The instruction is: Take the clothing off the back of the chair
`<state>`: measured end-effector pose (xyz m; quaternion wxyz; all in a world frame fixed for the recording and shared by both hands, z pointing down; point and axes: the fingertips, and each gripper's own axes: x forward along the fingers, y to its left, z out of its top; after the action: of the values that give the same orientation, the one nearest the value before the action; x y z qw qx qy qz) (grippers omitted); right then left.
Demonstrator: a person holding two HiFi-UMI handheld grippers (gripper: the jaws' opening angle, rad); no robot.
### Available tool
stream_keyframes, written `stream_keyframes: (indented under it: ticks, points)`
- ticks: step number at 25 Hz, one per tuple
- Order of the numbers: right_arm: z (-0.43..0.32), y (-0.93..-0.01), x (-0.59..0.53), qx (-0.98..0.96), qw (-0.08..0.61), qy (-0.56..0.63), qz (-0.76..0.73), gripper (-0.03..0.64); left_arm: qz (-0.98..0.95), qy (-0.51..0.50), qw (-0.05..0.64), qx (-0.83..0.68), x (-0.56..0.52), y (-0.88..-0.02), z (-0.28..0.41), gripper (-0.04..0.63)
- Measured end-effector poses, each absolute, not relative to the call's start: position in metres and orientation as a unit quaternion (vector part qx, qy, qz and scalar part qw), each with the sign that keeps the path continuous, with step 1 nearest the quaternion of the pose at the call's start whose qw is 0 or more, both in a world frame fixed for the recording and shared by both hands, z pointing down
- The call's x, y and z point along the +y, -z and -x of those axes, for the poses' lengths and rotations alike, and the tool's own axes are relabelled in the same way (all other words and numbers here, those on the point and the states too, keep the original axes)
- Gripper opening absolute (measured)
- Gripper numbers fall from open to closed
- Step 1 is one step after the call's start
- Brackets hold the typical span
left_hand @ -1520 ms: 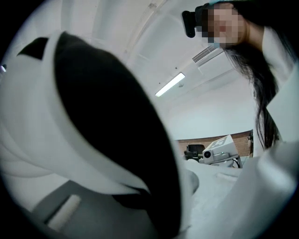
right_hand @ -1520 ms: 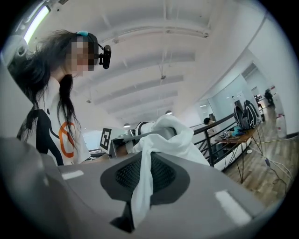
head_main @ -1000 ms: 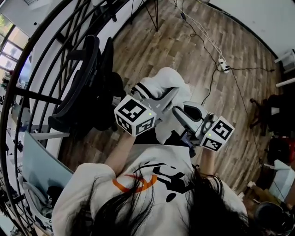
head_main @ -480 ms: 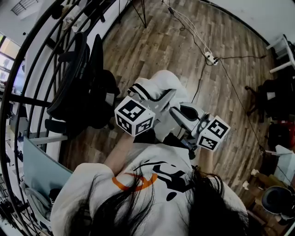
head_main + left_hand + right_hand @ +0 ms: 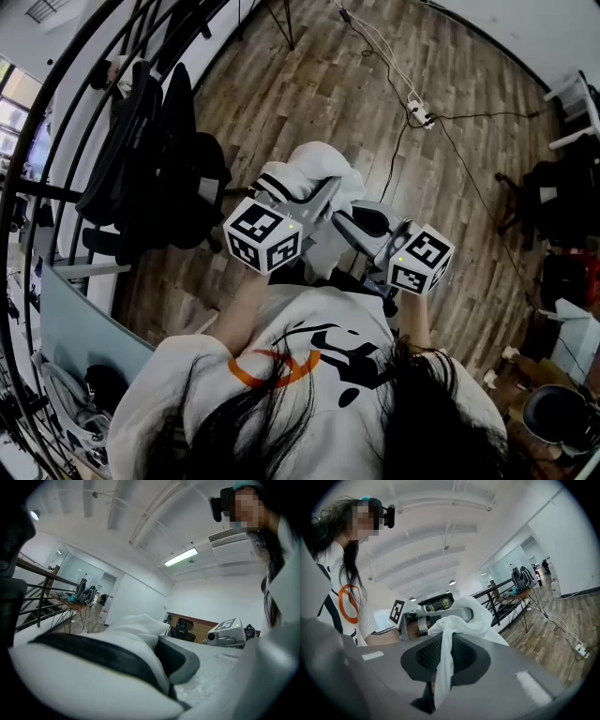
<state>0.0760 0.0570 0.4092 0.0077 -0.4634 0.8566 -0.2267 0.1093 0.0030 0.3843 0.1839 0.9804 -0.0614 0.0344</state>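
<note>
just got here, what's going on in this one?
A person holds a white garment with a black stripe bunched between two handheld grippers. The left gripper and the right gripper are each shut on its cloth. The garment is off the black chair, which stands apart from it by the railing, and hangs above the wooden floor.

The clothing (image 5: 317, 161) sits between the left hand-held gripper (image 5: 322, 194) and right hand-held gripper (image 5: 347, 221), chair (image 5: 155, 164) to their left.
</note>
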Motion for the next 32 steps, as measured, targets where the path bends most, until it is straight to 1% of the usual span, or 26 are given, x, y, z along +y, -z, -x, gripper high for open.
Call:
stream_keyframes:
  ticks: [16, 32]
  points:
    - [-0.101, -0.439, 0.077, 0.871, -0.009, 0.259, 0.419, 0.054, -0.967, -0.054, 0.217, -0.124, 0.018, -0.417, -0.129, 0.143]
    - [-0.108, -0.441, 0.069, 0.876, -0.019, 0.247, 0.413, 0.054, -0.968, -0.066, 0.213, -0.119, 0.013, -0.417, -0.136, 0.143]
